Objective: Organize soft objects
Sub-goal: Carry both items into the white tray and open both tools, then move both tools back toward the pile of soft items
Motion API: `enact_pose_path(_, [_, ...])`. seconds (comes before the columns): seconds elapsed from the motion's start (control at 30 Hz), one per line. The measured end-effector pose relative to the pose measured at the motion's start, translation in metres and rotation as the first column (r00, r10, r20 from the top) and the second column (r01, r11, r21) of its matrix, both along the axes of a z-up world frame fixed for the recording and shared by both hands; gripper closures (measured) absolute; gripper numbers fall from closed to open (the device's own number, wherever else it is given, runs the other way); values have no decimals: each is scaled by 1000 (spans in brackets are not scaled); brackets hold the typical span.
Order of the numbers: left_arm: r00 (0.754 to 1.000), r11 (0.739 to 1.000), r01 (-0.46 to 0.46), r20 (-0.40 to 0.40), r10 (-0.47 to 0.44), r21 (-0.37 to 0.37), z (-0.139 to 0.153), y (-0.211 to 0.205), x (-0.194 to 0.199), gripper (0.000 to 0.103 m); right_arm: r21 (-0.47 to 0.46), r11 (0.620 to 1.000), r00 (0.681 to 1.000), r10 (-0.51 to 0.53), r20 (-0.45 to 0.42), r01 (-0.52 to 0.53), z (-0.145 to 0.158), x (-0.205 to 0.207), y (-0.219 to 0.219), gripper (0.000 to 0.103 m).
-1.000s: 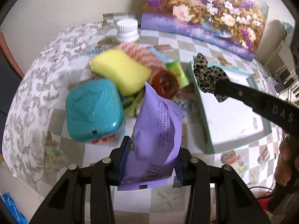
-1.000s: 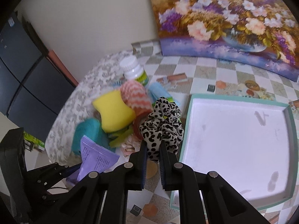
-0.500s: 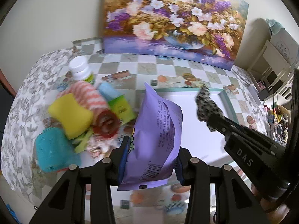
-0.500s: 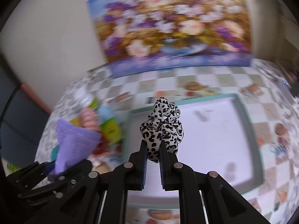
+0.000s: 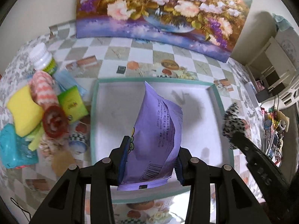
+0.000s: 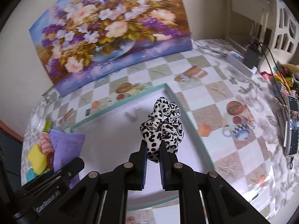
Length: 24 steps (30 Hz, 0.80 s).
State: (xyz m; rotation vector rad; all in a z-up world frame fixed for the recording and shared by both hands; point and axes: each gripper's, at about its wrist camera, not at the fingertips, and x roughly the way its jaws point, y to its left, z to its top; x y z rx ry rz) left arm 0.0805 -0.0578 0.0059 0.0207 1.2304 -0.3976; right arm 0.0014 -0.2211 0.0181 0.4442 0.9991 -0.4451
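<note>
Item: transfer step. Left gripper point(image 5: 150, 155) clamped on purple plastic pouch point(image 5: 158, 130); right gripper point(image 6: 152, 152) clamped on leopard-print fabric scrunchie point(image 6: 162, 125); both above white, teal-rimmed tray point(image 5: 93, 112). Next: lower, release inside.

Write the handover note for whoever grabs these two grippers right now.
Left gripper: shut on the purple packet, held over the tray.
Right gripper: shut on the leopard-print scrunchie, above the tray's right side.
Tray: nothing lies in it yet.
Left to do: set down both items, then sort the pile beside the tray: yellow sponge, striped cloth roll, teal case, green packet, white bottle.
</note>
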Motion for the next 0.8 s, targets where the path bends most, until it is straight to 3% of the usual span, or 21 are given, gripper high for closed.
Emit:
enact_pose_path(0.07, [1000, 1000, 4, -8, -4, -6, -12, -3, 0, 57, -11, 1000, 1000, -4, -23, 4, -3, 0, 0, 87])
enact_pose_path(0.13, [999, 1000, 6, -39, -6, 1, -26, -3, 0, 32, -15, 1000, 999, -3, -36, 3, -5, 3, 1, 87])
enact_pose_path(0.17, [998, 1000, -2, -56, 2, 6, -33, -1, 2, 29, -17, 1000, 999, 0, -40, -1, -5, 3, 2, 78])
enact_pose_path(0.27, [996, 998, -50, -72, 51, 24, -41, 11, 7, 26, -36, 999, 998, -6, -58, 4, -5, 5, 5, 37])
enact_pose_path(0.37, [993, 994, -108, -52, 109, 26, -38, 27, 13, 16, -51, 999, 997, -6, -71, 2, -5, 6, 7, 34])
enact_pose_path(0.57, [987, 986, -161, -3, 162, 28, -30, 47, 19, 8, -72, 997, 997, -2, -71, -3, -9, 8, 13, 0])
enact_pose_path(0.8, [977, 980, -199, 84, 198, 14, -15, 62, 23, 1, -67, 998, 997, 16, -69, -21, -10, 12, 20, 0])
